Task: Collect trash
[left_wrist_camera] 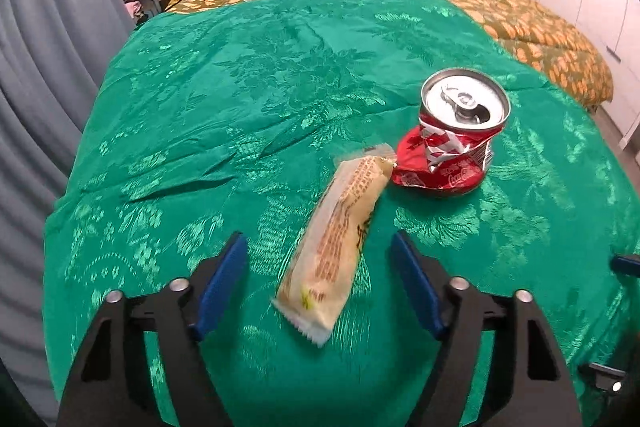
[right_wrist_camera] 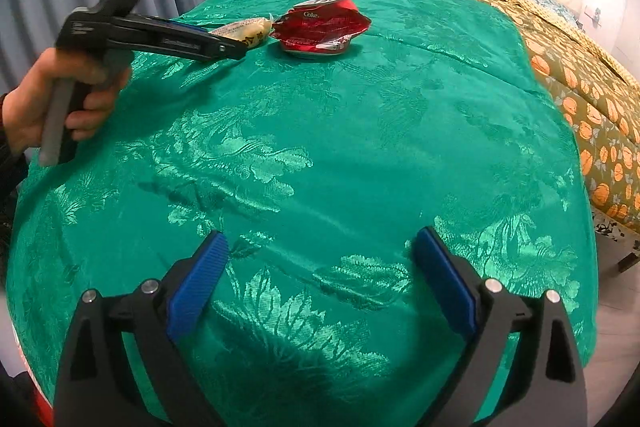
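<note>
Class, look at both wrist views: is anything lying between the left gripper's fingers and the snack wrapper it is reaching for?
Nothing visible does. The left gripper is open with the snack wrapper already lying between its fingers, pads not touching it. The crushed can sits just beyond the wrapper's far end on the green cloth.

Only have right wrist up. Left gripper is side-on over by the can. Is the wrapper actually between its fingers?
Observer: Yes. In the left wrist view the snack wrapper lies between the blue pads of the left gripper, with a gap on each side; neither pad touches it.
Operator: Can upright or tipped?
Observer: The crushed can stands on its squashed base, its silver top and pull tab turned toward the left camera.
Operator: Wrapper touching the can?
Observer: The wrapper's far end reaches the can's crumpled lower edge; I cannot tell if they touch.
</note>
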Available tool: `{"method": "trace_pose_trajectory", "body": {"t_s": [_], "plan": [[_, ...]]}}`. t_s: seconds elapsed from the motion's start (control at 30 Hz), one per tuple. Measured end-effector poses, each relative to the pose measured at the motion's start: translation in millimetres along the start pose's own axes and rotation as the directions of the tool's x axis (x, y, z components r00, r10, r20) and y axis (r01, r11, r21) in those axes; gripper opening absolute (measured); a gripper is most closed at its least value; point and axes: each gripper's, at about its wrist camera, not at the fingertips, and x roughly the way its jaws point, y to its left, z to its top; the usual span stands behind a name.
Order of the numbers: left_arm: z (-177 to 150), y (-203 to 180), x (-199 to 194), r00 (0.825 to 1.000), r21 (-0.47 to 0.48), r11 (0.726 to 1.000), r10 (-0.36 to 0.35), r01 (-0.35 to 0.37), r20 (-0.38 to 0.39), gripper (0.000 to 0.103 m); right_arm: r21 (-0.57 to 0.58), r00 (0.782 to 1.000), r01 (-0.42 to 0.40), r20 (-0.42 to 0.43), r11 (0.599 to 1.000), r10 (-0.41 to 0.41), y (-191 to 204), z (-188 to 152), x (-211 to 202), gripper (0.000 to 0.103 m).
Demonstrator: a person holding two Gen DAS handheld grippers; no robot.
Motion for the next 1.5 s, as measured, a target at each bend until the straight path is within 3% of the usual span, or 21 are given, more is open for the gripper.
{"method": "trace_pose_trajectory", "body": {"t_s": [0.1,0.13,0.23,0.37,0.53,0.73,0.8,0.87,0.93,1.13,1.33,1.5], "plan": [[1,-2,2,1.000,0.012,1.000,-0.009,0.009,0.001,0.053,0.000,1.000,0.000,0.000,1.000,0.000,0,0,0,0.092],[1,-3,2,1.000,0.011,1.000,-0.018,0.018,0.001,0.038,0.000,1.000,0.000,0.000,1.000,0.000,0,0,0,0.092],[0,-4,-3,1.000,-0.009,1.000,-0.005,0.005,-0.002,0.021,0.000,1.000,0.000,0.000,1.000,0.000,0,0,0,0.092],[-15,3,-25,1.000,-0.127,0.992,0.022,-0.023,-0.014,0.021,0.000,1.000,0.000,0.000,1.000,0.000,0,-1,0,0.092],[-65,9,-72,1.000,-0.276,0.961,0.005,-0.013,-0.030,0.021,-0.001,1.000,0.002,0.000,1.000,-0.002,0,0,0,0.092],[-124,-7,-102,0.999,-0.302,0.953,0.027,-0.035,-0.030,0.022,-0.003,1.000,0.006,0.004,1.000,-0.006,0,-2,-2,0.092],[-130,-12,-104,0.999,-0.296,0.954,0.034,-0.039,-0.020,0.026,-0.003,1.000,0.006,0.003,1.000,-0.006,0,-2,-2,0.092],[-133,-15,-103,0.999,-0.287,0.957,0.038,-0.039,-0.010,0.051,-0.003,1.000,0.006,0.003,1.000,-0.006,0,-2,-1,0.092],[-134,-15,-103,0.999,-0.291,0.956,0.037,-0.035,0.001,0.062,-0.003,1.000,0.006,0.004,1.000,-0.006,0,-2,-2,0.092],[-137,-16,-92,0.995,-0.266,0.959,0.098,-0.100,-0.022,0.084,-0.006,1.000,0.015,0.007,1.000,-0.015,1,-3,-3,0.093],[-141,-9,-89,0.994,-0.303,0.947,0.100,-0.107,-0.039,0.096,0.009,1.000,0.024,0.001,1.000,-0.024,0,-2,-2,0.096],[-141,-8,-88,0.993,-0.314,0.942,0.114,-0.122,-0.043,0.098,0.036,0.999,0.035,-0.029,0.999,-0.034,-1,4,0,0.097]]}}
